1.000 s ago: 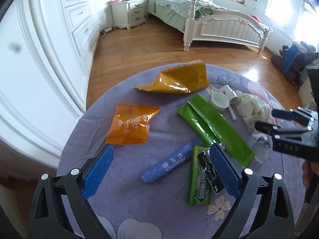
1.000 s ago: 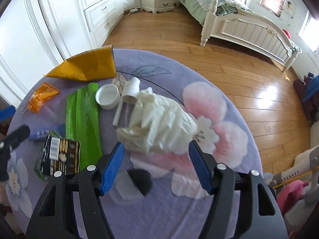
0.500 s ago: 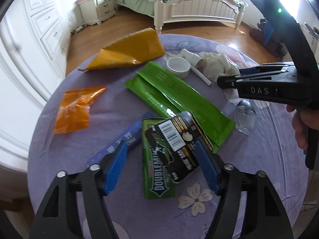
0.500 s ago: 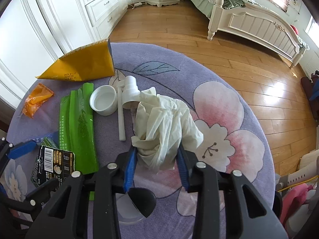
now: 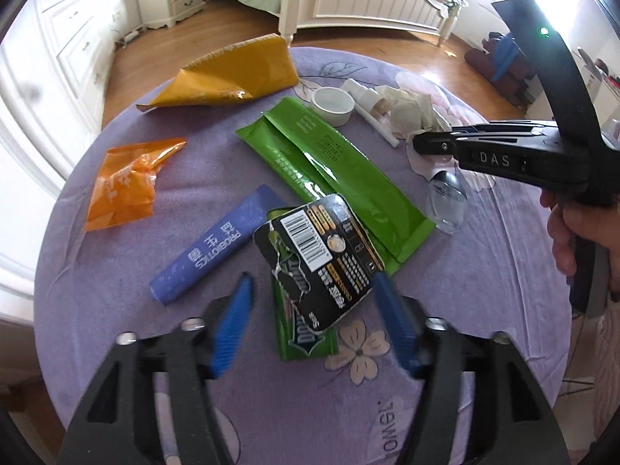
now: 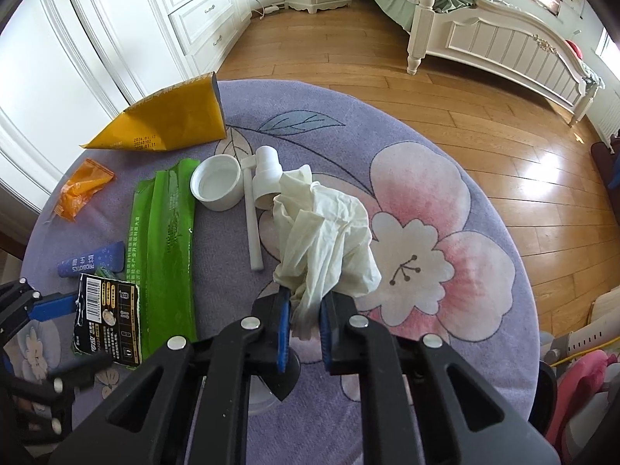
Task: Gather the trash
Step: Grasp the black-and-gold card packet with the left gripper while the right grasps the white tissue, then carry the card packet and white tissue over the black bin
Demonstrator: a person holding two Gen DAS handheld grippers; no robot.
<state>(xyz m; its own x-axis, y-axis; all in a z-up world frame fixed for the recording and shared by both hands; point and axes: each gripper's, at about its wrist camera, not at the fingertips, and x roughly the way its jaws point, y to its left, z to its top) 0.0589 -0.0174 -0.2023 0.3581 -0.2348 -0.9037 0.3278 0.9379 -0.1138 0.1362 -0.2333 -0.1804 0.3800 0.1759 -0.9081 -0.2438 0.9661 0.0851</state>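
Observation:
Trash lies on a round table under a purple flowered cloth [image 5: 116, 310]. My left gripper [image 5: 314, 281] hovers low over a black battery card [image 5: 321, 255] that lies on a green gum pack [image 5: 302, 333]. Its jaws are opening, the card is between the blue pads [image 5: 232, 321], and the pads do not press on it. My right gripper [image 6: 306, 298] is closing, its pads pinching the lower end of a crumpled white tissue [image 6: 329, 232]. From the left wrist, the right gripper [image 5: 422, 143] shows with a hand behind it.
A yellow pouch [image 5: 232, 73], an orange wrapper [image 5: 124, 186], a long green pouch [image 5: 333, 170] and a blue stick pack [image 5: 217, 244] lie around. A white cap [image 6: 215, 186], a white spray nozzle [image 6: 263, 178] and a clear blister [image 5: 447, 201] lie near the tissue. Wood floor and a bed [image 6: 503, 38] lie beyond.
My right jaws have closed in from wide apart onto the tissue. My left gripper has moved in over the black card, with its pads narrower than a second ago.

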